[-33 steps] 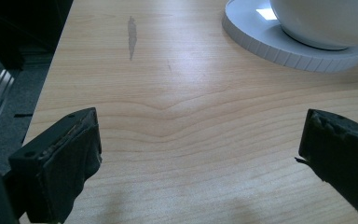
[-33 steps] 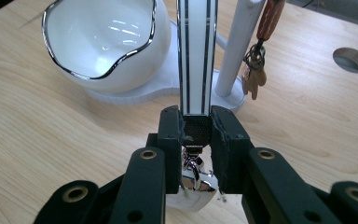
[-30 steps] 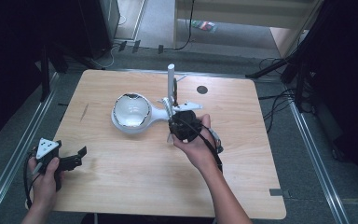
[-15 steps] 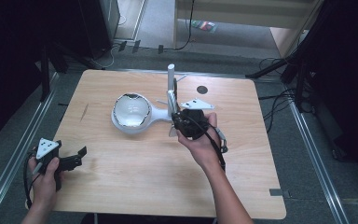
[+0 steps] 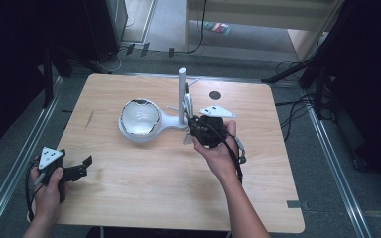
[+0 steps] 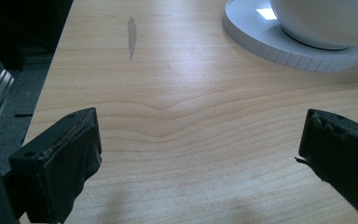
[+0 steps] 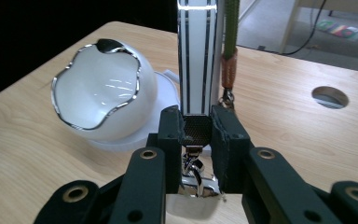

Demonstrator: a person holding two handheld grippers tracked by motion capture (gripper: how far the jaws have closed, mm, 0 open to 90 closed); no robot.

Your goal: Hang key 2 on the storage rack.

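- One strap point(image 7: 196, 60), white with dark stripes, light and limp; right gripper point(image 7: 197, 133) clamps its mesh end above the metal clasp point(image 7: 193, 170).
- One egg-shaped white bowl point(image 5: 140, 118) on its stand, left of the strap: glossy, fragile.
- Left gripper point(image 5: 82, 167), near-left worktop point(image 5: 144, 193): wide open, empty.

a light wooden table point(image 5: 144, 198) with rounded corners stands on a grey carpeted floor point(image 5: 327, 163). the tabletop has a round cable hole point(image 5: 215, 95) near its far edge and a dark streak point(image 5: 89, 119) toward its left side. metal rails point(image 5: 15, 168) run along the floor on both sides of the table. black cables point(image 5: 297, 106) lie on the floor at the right. beyond the table stands pale wooden furniture point(image 5: 278, 17). the far left and right of the room are dark.
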